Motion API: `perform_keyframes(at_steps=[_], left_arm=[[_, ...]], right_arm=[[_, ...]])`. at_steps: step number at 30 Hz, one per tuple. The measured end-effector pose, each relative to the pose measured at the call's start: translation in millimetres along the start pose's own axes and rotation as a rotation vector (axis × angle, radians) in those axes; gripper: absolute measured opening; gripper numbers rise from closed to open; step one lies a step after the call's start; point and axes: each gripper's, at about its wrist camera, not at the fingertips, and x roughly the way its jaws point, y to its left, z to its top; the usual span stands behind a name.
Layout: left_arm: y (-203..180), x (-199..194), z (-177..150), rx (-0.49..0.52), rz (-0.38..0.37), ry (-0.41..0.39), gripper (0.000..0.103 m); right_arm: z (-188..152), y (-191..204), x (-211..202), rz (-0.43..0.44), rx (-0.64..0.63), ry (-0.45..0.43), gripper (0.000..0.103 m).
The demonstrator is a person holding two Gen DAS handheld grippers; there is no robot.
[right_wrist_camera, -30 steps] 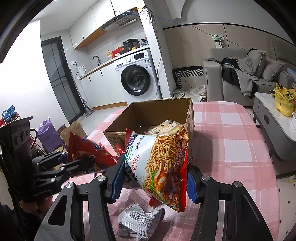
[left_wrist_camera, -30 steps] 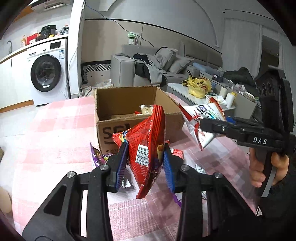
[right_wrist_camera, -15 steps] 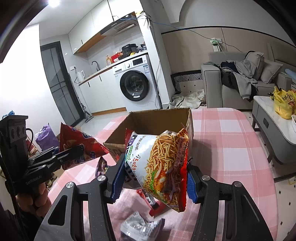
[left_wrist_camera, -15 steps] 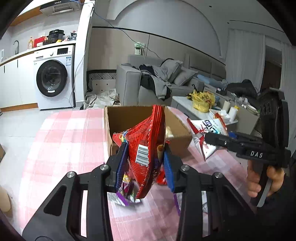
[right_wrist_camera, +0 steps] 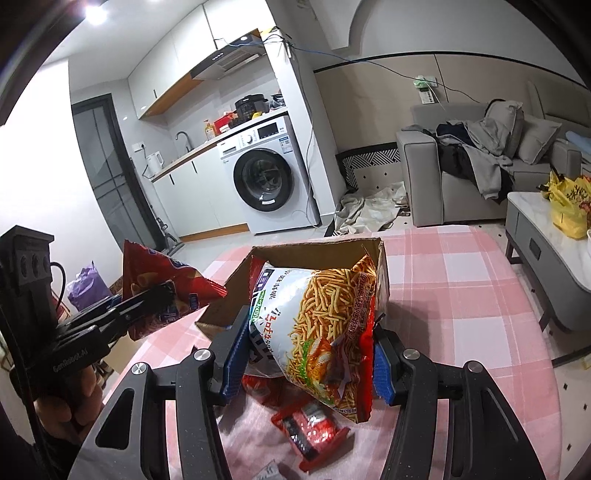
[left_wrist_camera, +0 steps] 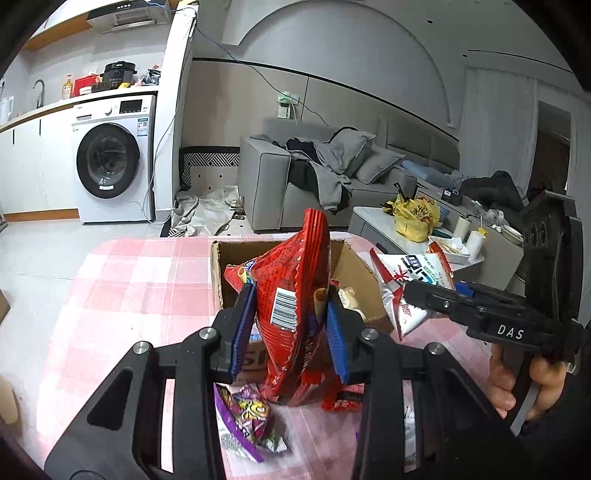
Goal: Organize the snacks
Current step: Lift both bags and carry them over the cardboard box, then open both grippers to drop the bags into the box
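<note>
My left gripper (left_wrist_camera: 290, 325) pinches a red snack bag (left_wrist_camera: 291, 295) and holds it up in the air, just in front of the open cardboard box (left_wrist_camera: 354, 273). My right gripper (right_wrist_camera: 306, 354) squeezes a noodle snack bag (right_wrist_camera: 317, 325) near the same box. More snack packs lie below on the pink checked table (left_wrist_camera: 122, 288), like a purple pack (left_wrist_camera: 251, 417).

Even, cool indoor light is recorded in both views. A bright ceiling lamp (right_wrist_camera: 96, 14) is seen flaring high above the washing machine (right_wrist_camera: 267, 177), and the wall left of that machine is blown out white. Straight lines are bowed toward the rims (fisheye), with black vignetted corners. Focus is held throughout; soft shadows are cast.
</note>
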Motion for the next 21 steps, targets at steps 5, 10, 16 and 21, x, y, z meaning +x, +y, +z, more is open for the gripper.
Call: perform_keyframes(at_steps=[5,10,16,21], left_arm=[[-1,27,10,-0.014,0.017,0.015,0.034],[4,62,18,-0.021,0.028,0.03,0.034],[5,101,23,-0.025,0.039,0.05,0.034],[3,135,25,-0.015,0.049,0.07,0.034]], right_arm=[[7,-2,19,0.005,0.003,0.009,0.057],[11,-2,40,0.007,-0.004,0.025,0.057],[17,-8,60,0.004,0.011,0.045,0.057],[20,-9,77,-0.028,0.014,0.06,0.057]])
